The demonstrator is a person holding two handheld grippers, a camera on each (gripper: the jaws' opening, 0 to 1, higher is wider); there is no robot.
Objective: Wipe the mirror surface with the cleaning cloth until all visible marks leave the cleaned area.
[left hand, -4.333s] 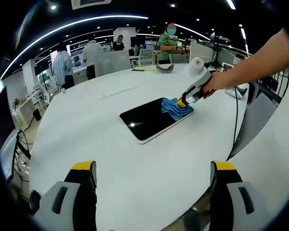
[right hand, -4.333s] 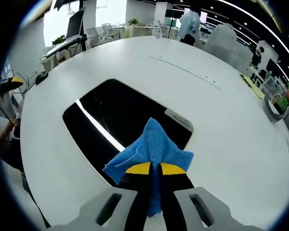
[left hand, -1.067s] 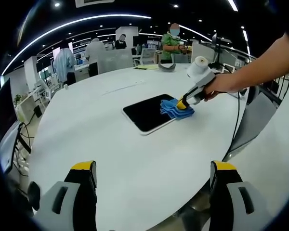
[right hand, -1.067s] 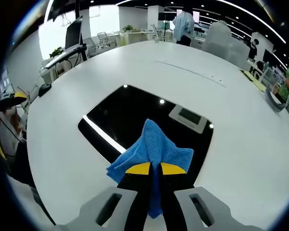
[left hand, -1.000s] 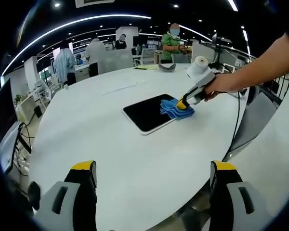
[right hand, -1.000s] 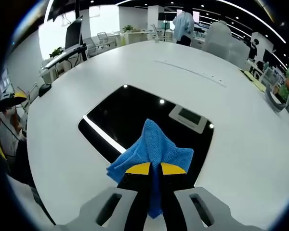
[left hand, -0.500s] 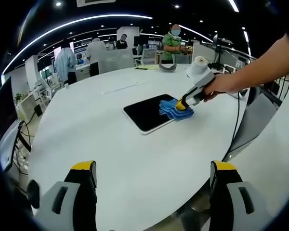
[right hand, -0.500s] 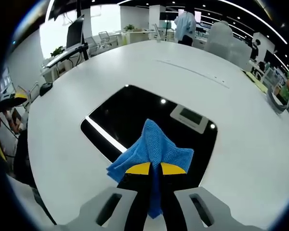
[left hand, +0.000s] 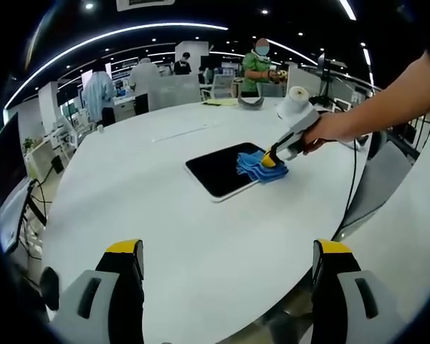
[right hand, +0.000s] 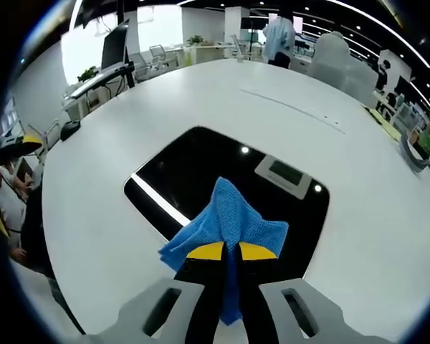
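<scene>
Right claw (right hand: 224,251) pinches the cleaning cloth (right hand: 227,218) at the mirror's (right hand: 222,179) near edge, mid-worktop (right hand: 358,215). Left claw (left hand: 229,247) spread, idle. Risk: the unheld mirror may slide under the wipe (judgement).

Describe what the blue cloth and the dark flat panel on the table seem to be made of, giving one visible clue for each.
Cloth: looks like soft microfibre or terry, with a nubbly matte weave and limp folds.
Panel: looks like glass or polished mirror in a pale frame, glossy and dark, reflecting ceiling lights as sharp streaks and dots.
The right claw is shut on the cloth.
</scene>
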